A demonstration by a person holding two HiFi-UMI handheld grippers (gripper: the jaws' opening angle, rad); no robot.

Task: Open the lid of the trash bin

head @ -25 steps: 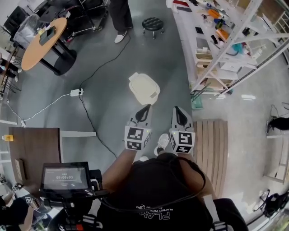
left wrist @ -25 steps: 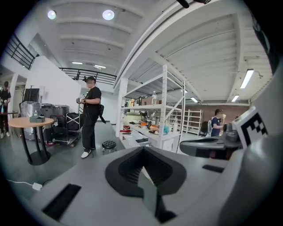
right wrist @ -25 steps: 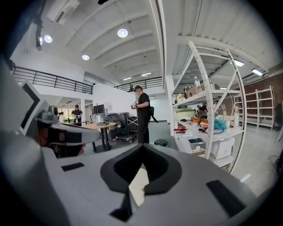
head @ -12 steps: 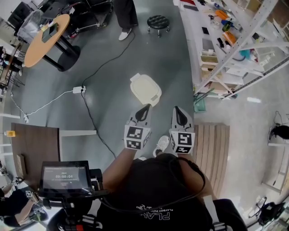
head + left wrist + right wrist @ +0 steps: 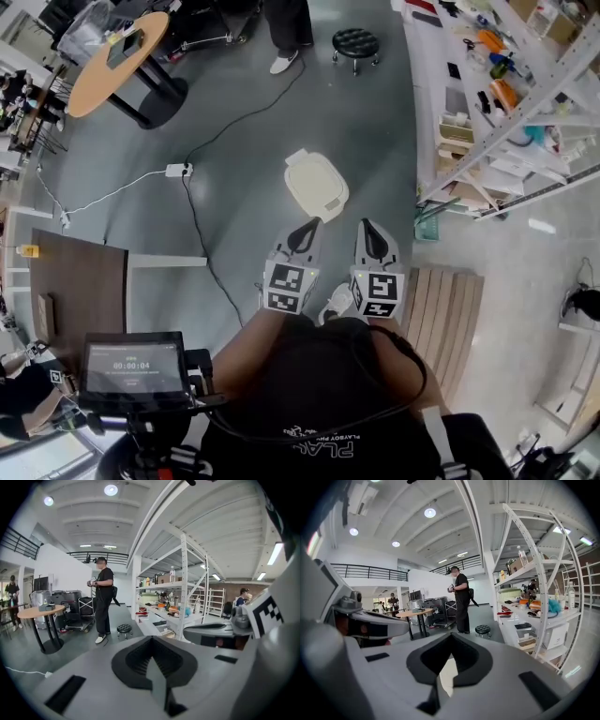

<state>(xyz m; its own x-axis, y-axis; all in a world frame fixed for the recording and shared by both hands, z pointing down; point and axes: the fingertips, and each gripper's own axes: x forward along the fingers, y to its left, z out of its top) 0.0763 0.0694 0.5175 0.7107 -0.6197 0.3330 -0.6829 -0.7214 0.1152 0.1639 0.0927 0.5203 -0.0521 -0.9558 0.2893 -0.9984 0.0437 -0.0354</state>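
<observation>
Trash bin (image 5: 316, 185) sits on the grey floor just far of both grippers, roughly centred between them, with its cream lid (image 5: 309, 176) down flat, so nothing is opened yet. Left gripper (image 5: 305, 231) and right gripper (image 5: 372, 234) are side by side close to the body, tips aimed at the bin. Both have jaws pinched to a thin slit and hold nothing, which looks like a carry/approach posture rather than a grasp. The right gripper view shows a cream sliver through the slit, probably the lid, so that one is lined up. The lid's near-right edge has a small tab, likely the lift point, though I can't confirm from here. Next move probably needs the jaws spread and a reach down. The floor cable (image 5: 192, 234) runs left of the bin, off the approach line.
</observation>
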